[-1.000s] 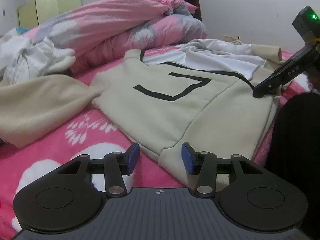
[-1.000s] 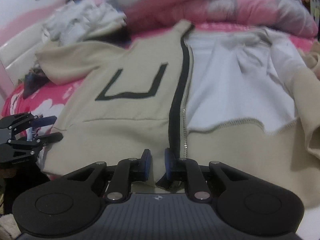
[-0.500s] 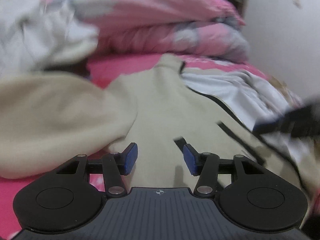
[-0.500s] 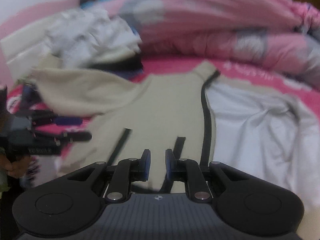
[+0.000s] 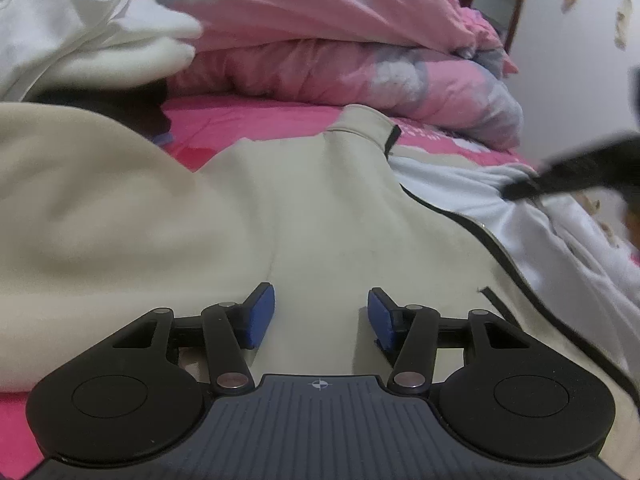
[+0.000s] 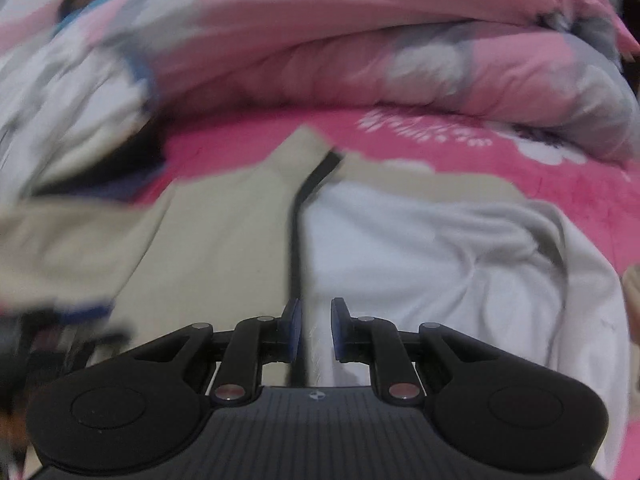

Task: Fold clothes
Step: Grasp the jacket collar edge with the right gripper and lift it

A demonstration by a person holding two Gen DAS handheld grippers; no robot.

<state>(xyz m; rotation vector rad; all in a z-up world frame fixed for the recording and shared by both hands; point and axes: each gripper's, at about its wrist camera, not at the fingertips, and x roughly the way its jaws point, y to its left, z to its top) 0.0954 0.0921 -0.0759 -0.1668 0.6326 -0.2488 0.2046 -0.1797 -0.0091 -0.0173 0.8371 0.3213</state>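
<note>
A beige zip-up jacket (image 5: 320,208) lies spread on a bed with a pink flowered sheet (image 6: 500,160), one front panel thrown open to show its white lining (image 6: 420,248). The left claw (image 5: 321,316) hovers over the beige front, its blue pads spread with nothing between them. The right claw (image 6: 315,330) sits over the black zipper edge (image 6: 296,240), narrowly parted, gripping nothing. A pink quilt (image 5: 340,40) is heaped behind
</note>
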